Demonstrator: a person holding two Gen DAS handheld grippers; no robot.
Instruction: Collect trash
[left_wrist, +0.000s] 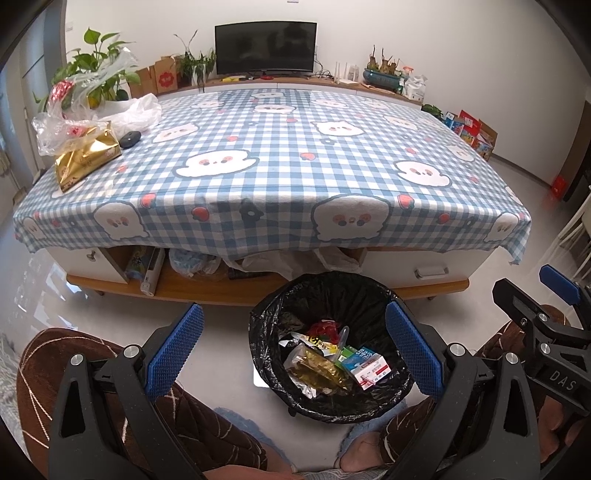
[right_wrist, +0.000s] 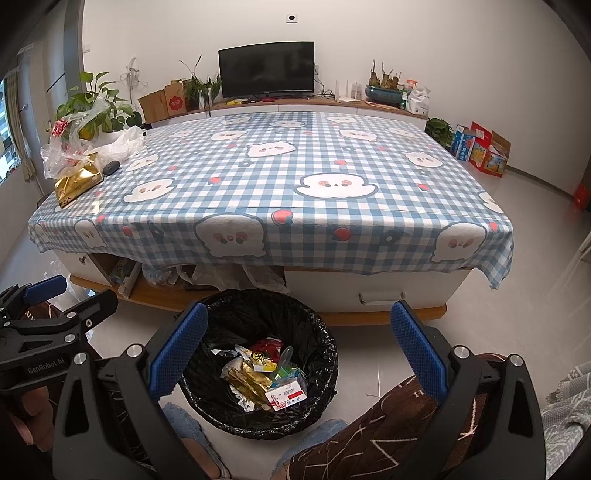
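Left gripper (left_wrist: 293, 347): blue textured pads spread wide apart, nothing between them; held low above the person's knees in brown patterned trousers (left_wrist: 74, 369).
Right gripper (right_wrist: 299, 349): pads likewise wide apart and holding nothing; also seen at the right edge of the left wrist view.
Round bin with black plastic liner (left_wrist: 273, 314): on the pale floor just in front of both grippers, near the table's front edge.
Bin contents: a red-and-white carton (left_wrist: 367, 369), a gold foil wrapper (left_wrist: 319, 367), a red wrapper (left_wrist: 325, 328), and other scraps hard to tell apart.
Low table under blue-and-white checked cloth with white cartoon faces (left_wrist: 280, 158): beyond the bin.
Far left corner of table: gold foil bag (left_wrist: 86, 157), crumpled clear plastic bags (left_wrist: 92, 96), small dark oval object (left_wrist: 130, 139).
Far wall: black television (left_wrist: 265, 46) on a long low cabinet, potted plants to either side.
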